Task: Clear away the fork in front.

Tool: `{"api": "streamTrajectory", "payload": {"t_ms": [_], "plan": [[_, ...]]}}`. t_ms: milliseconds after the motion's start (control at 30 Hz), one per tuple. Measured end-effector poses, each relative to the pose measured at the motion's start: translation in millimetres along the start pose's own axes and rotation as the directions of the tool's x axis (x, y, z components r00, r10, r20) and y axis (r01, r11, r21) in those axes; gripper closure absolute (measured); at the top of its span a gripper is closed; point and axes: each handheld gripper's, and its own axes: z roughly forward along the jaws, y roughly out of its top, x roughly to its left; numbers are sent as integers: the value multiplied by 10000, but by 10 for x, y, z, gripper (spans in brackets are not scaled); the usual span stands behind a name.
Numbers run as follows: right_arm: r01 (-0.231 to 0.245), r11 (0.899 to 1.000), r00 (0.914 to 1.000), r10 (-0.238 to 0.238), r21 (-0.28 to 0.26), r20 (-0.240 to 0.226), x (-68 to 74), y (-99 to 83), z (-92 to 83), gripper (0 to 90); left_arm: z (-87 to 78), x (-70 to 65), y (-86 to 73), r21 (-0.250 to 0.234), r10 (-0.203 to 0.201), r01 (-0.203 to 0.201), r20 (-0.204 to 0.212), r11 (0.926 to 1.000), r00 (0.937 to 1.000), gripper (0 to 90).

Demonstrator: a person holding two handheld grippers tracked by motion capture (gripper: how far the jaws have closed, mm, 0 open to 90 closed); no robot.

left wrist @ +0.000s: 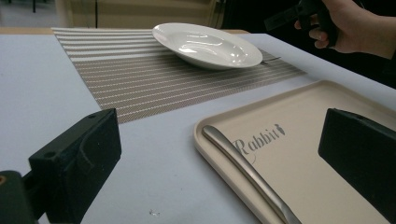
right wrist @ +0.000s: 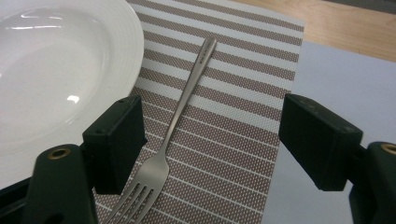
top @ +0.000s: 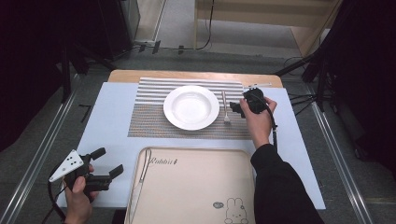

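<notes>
Your right gripper hangs spread and empty over the fork, which lies on the placemat just right of the plate, seemingly laid as a setting. Left gripper, released, waits beside the tray, below the plate.

Fork: tine tips ran off the bottom edge of the right gripper view, beside the left jaw.
Plate: cut by the top and left edges there; its near rim sat behind the jaw.
Tray: near end cut by the high view's bottom edge.
Spoon: bowl end out of frame in the left gripper view; a thin sliver along the tray's left rim from above.
Right gripper: partly covered by the hand.
</notes>
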Motion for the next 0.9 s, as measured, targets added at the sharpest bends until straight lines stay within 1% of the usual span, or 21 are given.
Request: {"api": "streamTrajectory", "payload": {"t_ms": [100, 200, 300, 333, 367, 400, 467, 533, 600, 633, 700, 800, 833, 900], "plan": [[-24, 9996, 10000, 25, 265, -26, 7, 11, 56, 339, 0, 1, 0, 12, 2, -2, 9, 10000, 10000, 0], [-98, 9982, 10000, 99, 599, -10, 19, 15, 120, 346, 4, 1, -1, 3, -18, 18, 27, 10000, 10000, 0], [-21, 9958, 9999, 9, 917, 134, 61, 29, 191, 359, 4, 0, 1, 29, -21, 21, 30, 10000, 10000, 0], [-60, 9946, 10000, 52, 1034, 74, 77, 39, 213, 373, 4, -2, 1, 5, -27, 27, 28, 10000, 10000, 0], [-96, 9939, 9999, 105, 1100, -73, 84, 47, 233, 424, 3, -2, 2, 10, -18, 18, 28, 10000, 10000, 0], [-197, 9935, 9997, 210, 1120, -101, 99, 54, 248, 457, 0, -2, 2, -13, -28, 28, 26, 10000, 10000, 0], [-270, 9913, 9995, 289, 1288, -124, 125, 69, 287, 484, -4, 1, 4, -18, -17, 17, 26, 10000, 10000, 0], [-145, 9889, 9999, 149, 1479, -15, 165, 80, 331, 503, -7, 3, 4, -20, -38, 38, 26, 10000, 10000, 0], [158, 9879, 9998, -171, 1543, 73, 206, 85, 365, 527, -8, 5, 4, -17, -44, 44, 26, 10000, 10000, 0], [299, 9874, 9995, -314, 1554, 73, 227, 90, 378, 561, -7, 6, 4, -14, -41, 41, 37, 10000, 10000, 0], [327, 9886, 9994, -337, 1471, 44, 245, 97, 395, 601, -3, 6, 3, -12, -34, 34, 46, 10000, 10000, 0], [-158, 9881, 9999, 165, 1531, -34, 261, 107, 417, 667, -3, 6, 4, 13, -10, 10, 53, 10000, 10000, 0], [-223, 9877, 9997, 225, 1547, 3, 267, 111, 430, 687, -4, 6, 4, 12, -7, 7, 52, 10000, 10000, 0], [-223, 9854, 9997, 202, 1690, 138, 278, 120, 459, 704, -4, 6, 3, -21, -35, 35, 44, 10000, 10000, 0]]}}
